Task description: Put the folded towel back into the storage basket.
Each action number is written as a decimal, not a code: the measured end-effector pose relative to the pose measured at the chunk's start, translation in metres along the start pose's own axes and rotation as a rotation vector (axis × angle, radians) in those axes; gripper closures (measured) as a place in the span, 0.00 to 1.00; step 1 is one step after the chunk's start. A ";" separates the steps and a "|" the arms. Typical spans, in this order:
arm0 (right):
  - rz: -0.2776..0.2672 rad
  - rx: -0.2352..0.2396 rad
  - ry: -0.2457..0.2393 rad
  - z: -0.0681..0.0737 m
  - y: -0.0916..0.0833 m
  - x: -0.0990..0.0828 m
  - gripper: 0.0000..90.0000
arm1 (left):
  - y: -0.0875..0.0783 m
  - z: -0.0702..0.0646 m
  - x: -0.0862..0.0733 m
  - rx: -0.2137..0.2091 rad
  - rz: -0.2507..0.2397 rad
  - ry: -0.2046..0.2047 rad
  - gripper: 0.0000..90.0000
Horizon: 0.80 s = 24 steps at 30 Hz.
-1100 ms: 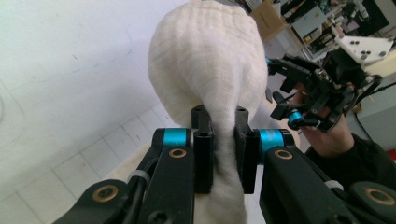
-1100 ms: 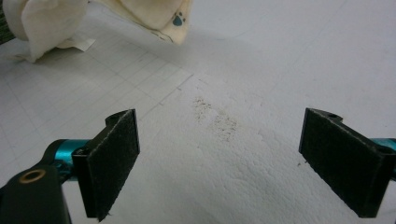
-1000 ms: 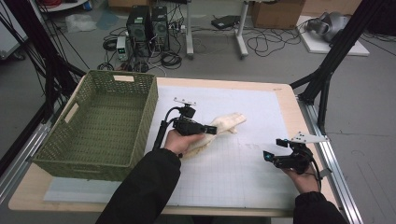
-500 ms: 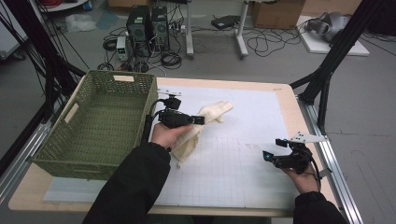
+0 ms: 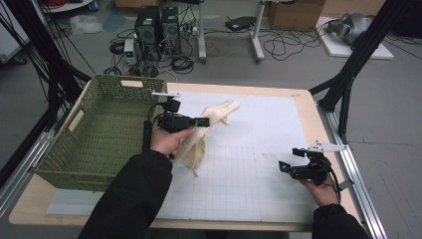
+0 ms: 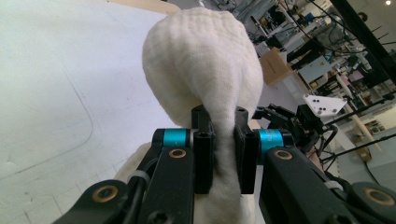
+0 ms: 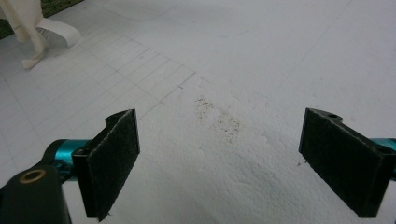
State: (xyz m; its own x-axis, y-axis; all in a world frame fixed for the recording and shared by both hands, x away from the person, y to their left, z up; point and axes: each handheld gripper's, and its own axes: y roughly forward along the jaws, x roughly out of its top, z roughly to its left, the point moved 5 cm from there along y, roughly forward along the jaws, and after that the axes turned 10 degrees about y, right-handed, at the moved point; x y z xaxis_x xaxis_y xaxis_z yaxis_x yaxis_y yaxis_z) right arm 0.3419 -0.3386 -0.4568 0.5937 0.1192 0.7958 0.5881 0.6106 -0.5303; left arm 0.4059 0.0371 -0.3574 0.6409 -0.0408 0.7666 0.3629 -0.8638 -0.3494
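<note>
A cream cloth (image 5: 215,115) hangs lifted off the white mat, draped over my left gripper (image 5: 203,121), whose jaws are shut on a bunched fold of it. In the left gripper view the cloth (image 6: 205,70) bulges above the left gripper (image 6: 223,154) and a strip runs down between the pads. One end of the cloth trails down to the mat beside the hand (image 5: 195,154). My right gripper (image 5: 282,167) rests low at the mat's right side, open, with bare mat between its wide pads (image 7: 116,156). A corner of the cloth (image 7: 28,18) shows far off in the right gripper view.
A green woven basket (image 5: 74,149) stands on the table's left side, right next to the left hand. The white gridded mat (image 5: 259,134) covers the middle and right of the table. A black frame post (image 5: 348,84) rises at the right edge.
My left gripper has risen and moved left toward the basket, carrying the cloth with it. More of the cloth now hangs off the mat. The right gripper has stayed put.
</note>
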 end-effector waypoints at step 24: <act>0.004 0.007 -0.016 0.001 0.003 0.001 0.13 | -0.015 -0.014 0.013 0.044 -0.035 0.012 0.90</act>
State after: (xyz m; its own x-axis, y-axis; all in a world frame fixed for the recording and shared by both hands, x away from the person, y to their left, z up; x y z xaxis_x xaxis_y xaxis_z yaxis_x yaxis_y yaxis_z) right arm 0.3437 -0.3357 -0.4574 0.5874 0.1338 0.7981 0.5821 0.6152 -0.5316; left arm 0.3996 0.0424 -0.3349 0.6190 -0.0168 0.7852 0.4145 -0.8422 -0.3448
